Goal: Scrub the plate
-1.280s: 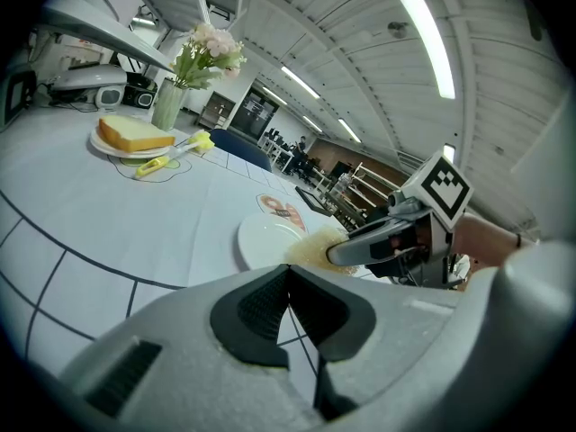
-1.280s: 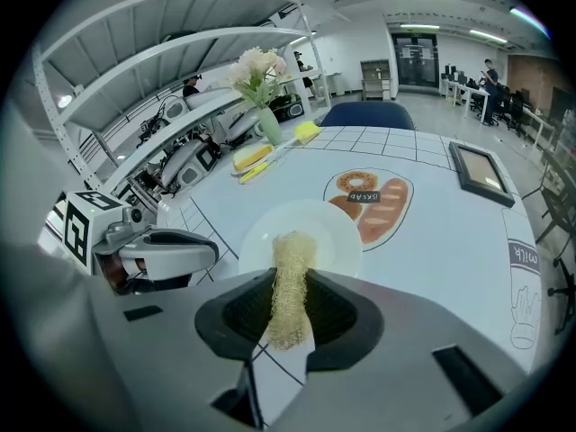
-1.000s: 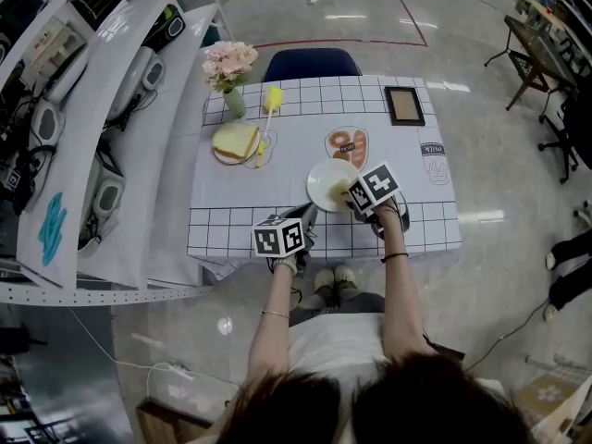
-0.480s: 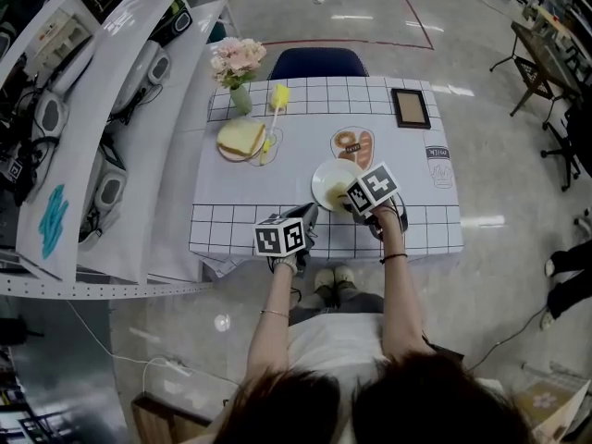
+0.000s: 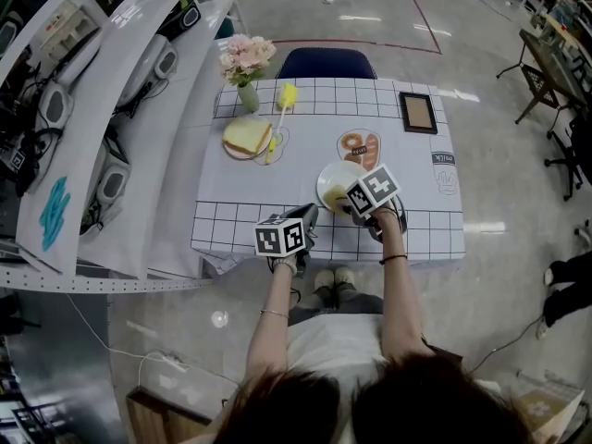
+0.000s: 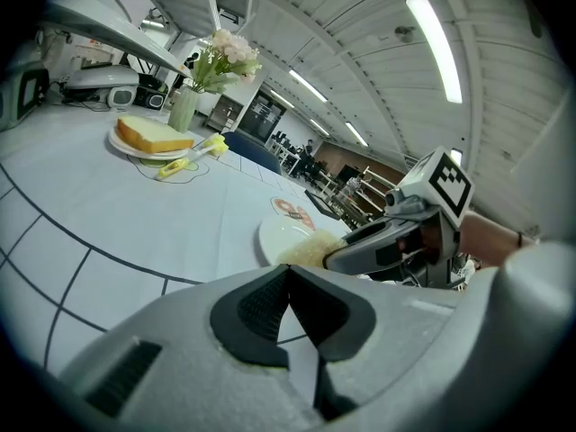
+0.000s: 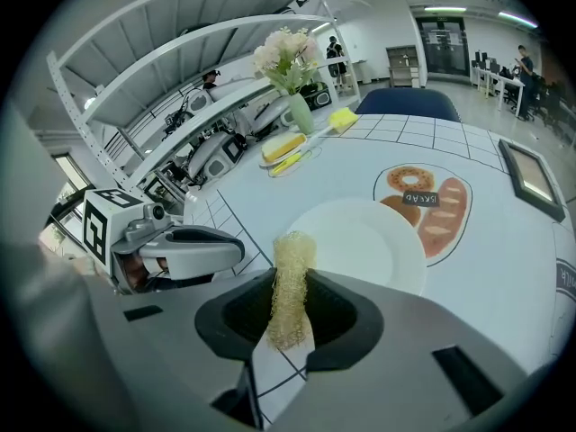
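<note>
1. My left gripper (image 6: pixel 288 270) has its jaws pressed together with nothing between them. It sits low over the table (image 5: pixel 240 220), to the left of the plate (image 5: pixel 333 176) and clear of its rim.
2. The plate is white, empty and lies flat on the table. It looks like glazed ceramic to me: stiff, smooth, likely to skate under a sideways push, and apt to chip if tipped. Nothing is steadying it. I would pin its left rim with the left gripper rather than lift it.
3. The mesh scrub pad (image 7: pixel 290 273) is yellowish, soft and light. It stands up out of the jaws, with its free end at the plate's near rim. I cannot tell whether it touches.
4. My right gripper (image 7: pixel 290 306) is clamped on the pad's lower half, at the plate's near side. The pad will fold under pressure, so I judge this low hold sound.
</note>
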Motion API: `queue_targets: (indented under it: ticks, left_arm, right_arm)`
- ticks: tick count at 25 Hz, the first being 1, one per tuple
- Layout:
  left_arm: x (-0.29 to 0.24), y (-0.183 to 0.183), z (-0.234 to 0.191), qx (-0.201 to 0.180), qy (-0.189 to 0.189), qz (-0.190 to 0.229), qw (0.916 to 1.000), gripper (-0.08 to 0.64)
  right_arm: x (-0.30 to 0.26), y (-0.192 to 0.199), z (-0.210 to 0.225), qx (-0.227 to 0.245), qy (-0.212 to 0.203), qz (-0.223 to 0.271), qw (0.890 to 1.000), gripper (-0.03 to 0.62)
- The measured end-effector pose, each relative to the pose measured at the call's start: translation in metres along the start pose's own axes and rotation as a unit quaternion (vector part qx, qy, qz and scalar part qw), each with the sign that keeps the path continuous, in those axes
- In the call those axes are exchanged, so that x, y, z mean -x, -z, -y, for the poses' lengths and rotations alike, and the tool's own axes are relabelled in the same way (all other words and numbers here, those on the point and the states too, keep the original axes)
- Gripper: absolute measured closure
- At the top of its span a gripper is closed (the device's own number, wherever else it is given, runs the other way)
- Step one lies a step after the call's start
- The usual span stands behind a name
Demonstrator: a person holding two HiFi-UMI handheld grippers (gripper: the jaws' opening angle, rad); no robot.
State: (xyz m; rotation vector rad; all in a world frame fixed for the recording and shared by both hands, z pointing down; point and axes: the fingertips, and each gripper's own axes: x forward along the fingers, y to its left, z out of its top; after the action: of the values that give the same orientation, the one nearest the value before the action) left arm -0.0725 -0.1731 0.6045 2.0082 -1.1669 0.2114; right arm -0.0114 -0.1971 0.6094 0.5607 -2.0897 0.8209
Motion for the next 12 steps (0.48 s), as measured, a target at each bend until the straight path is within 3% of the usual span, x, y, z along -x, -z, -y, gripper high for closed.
queue_targets:
  ticks: [12]
  left_arm:
    - [-0.0019, -0.0055, -0.0079, 0.005, -0.006, 0.004, 1.0000, 0.549]
  right_arm:
    - [-0.0068, -0.0102, -0.0034, 0.026, -0.020, 0.005, 0.999, 0.508]
